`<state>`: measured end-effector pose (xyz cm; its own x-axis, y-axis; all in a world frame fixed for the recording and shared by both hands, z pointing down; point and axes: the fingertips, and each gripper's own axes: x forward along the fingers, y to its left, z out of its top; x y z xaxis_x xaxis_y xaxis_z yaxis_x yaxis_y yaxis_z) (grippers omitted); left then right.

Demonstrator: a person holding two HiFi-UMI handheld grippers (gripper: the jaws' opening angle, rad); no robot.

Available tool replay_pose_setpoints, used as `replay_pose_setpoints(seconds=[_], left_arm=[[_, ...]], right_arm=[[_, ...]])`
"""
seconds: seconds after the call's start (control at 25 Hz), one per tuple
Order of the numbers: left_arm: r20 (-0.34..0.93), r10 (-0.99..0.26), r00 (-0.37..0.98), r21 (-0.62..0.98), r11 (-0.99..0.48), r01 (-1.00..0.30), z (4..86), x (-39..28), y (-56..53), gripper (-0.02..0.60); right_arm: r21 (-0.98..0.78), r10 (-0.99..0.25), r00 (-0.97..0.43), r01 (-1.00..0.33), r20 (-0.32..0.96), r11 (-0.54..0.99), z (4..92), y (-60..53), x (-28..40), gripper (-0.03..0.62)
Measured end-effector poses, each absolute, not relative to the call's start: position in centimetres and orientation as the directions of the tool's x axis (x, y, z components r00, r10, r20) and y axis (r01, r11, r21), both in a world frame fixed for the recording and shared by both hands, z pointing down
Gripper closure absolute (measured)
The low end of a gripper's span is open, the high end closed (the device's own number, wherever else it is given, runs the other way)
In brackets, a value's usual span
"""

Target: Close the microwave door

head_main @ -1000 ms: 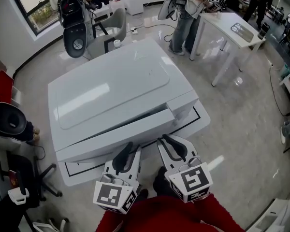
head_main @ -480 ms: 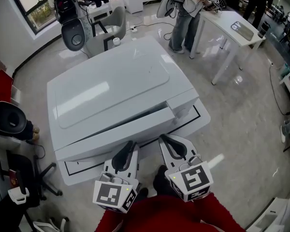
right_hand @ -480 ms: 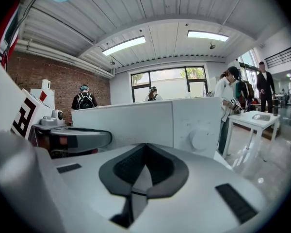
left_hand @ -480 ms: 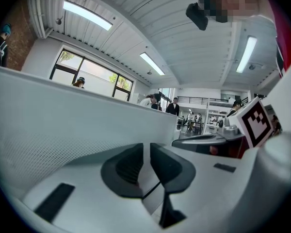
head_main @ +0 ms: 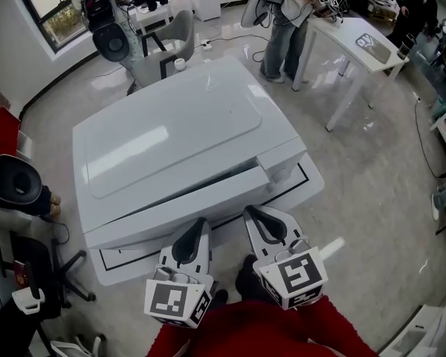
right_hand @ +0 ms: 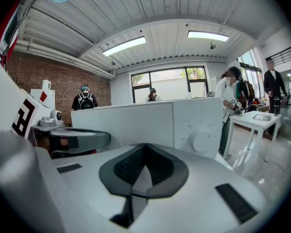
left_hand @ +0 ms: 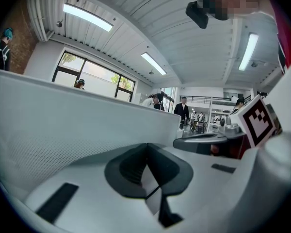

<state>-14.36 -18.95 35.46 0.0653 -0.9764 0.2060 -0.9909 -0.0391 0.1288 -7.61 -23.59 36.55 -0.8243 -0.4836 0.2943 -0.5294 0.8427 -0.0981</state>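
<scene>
Microwave door (head_main: pixel 182 199): near face of the microwave (head_main: pixel 171 125), directly beyond both tools. A dark seam along its top edge suggests it is not fully latched. Left gripper (head_main: pixel 196 229) and right gripper (head_main: pixel 254 216): jaws clenched on nothing, tips close to the door, contact unclear. Advised: press squarely near the door's right edge, beside the dial (right_hand: pixel 202 141), steadily until flush.

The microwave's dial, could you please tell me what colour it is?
White; the dial shows best in the right gripper view.
</scene>
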Motion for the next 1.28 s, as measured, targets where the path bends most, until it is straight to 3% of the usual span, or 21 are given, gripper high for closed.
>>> replay_pose_setpoints(seconds=[1.28], left_arm=[[0.217, -0.974, 0.064, 0.087, -0.046, -0.995, 35.8, -13.8, -19.9, 0.572]], right_arm=[[-0.063, -0.567, -0.768, -0.609, 0.299, 0.791, 36.6, -25.2, -8.8, 0.58]])
